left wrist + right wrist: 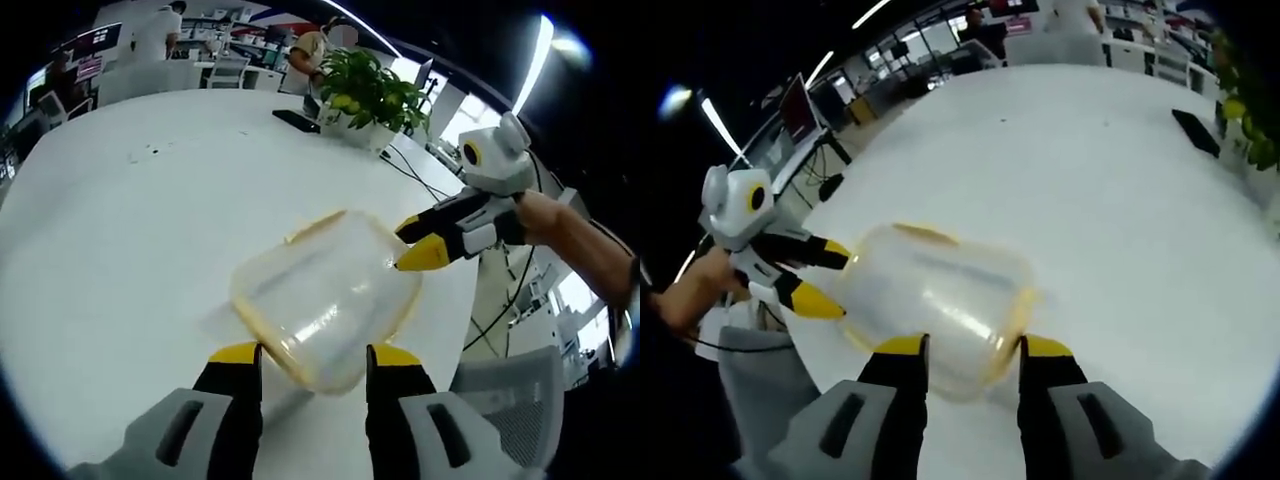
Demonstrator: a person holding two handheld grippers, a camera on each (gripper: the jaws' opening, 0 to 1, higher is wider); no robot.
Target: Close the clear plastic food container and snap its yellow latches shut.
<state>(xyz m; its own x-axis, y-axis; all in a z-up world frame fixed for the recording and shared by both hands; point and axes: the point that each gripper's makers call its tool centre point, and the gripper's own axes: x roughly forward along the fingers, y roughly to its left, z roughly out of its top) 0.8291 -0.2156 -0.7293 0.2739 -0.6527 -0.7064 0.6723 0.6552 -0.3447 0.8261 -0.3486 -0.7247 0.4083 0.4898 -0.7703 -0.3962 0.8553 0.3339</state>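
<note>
Clear plastic food container (328, 298), rounded rectangular, yellow-trimmed rim, yellow latch (924, 234) at one end; lies on white counter (120, 240) near its edge.

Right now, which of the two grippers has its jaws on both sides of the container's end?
The left gripper: its jaws straddle the container's near end. The right gripper is at the container's side, jaws spread.
</note>
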